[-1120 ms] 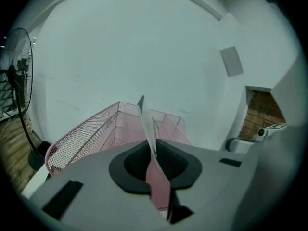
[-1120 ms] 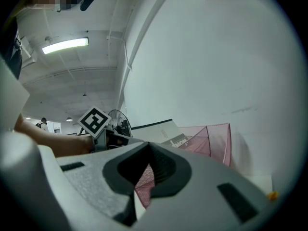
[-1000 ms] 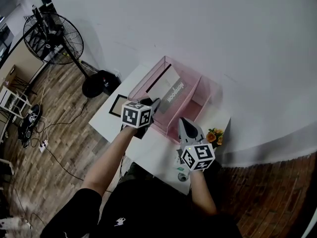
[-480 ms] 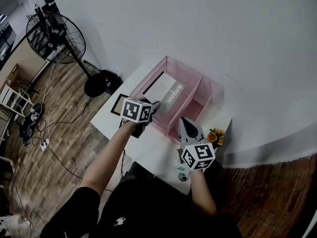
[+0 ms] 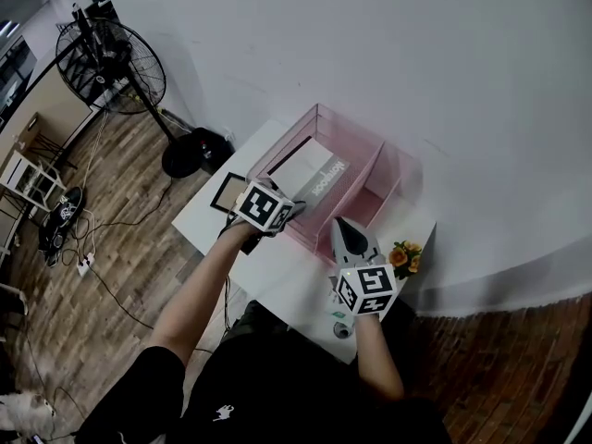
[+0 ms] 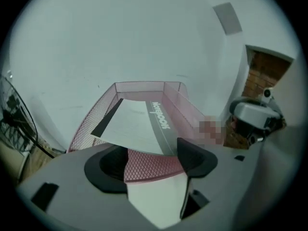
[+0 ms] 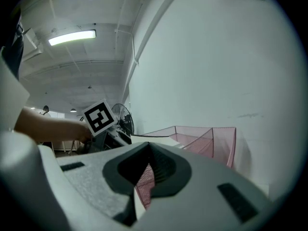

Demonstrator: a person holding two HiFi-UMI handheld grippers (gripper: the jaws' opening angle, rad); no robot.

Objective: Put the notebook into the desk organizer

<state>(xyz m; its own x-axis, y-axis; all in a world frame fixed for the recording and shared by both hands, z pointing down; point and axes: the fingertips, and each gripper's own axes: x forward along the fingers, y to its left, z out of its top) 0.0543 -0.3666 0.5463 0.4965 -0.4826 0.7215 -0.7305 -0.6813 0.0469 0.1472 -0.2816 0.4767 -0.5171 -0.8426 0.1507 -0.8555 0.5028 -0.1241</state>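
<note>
The white notebook (image 6: 137, 124) with a grey spine band lies tilted in the left compartment of the pink mesh desk organizer (image 6: 94, 117). Its near edge rests on the organizer's front wall. My left gripper (image 6: 153, 160) is at that near edge with its jaws opening; the pads stand apart on either side and do not press the notebook. From the head view, the notebook (image 5: 313, 169) sits inside the organizer (image 5: 370, 178), with the left gripper (image 5: 292, 209) at its front wall. My right gripper (image 5: 348, 228) hovers shut and empty before the organizer's right half (image 7: 211, 138).
The organizer stands on a small white table (image 5: 277, 276) against a white wall. A black-framed panel (image 5: 226, 192) lies at the table's left, orange flowers (image 5: 402, 255) at its right. A standing fan (image 5: 111, 63), a chair and cables occupy the wooden floor at left.
The left jaws have spread and let go of the notebook, which has settled lower and flatter into the left compartment. The right gripper has stayed where it was.
</note>
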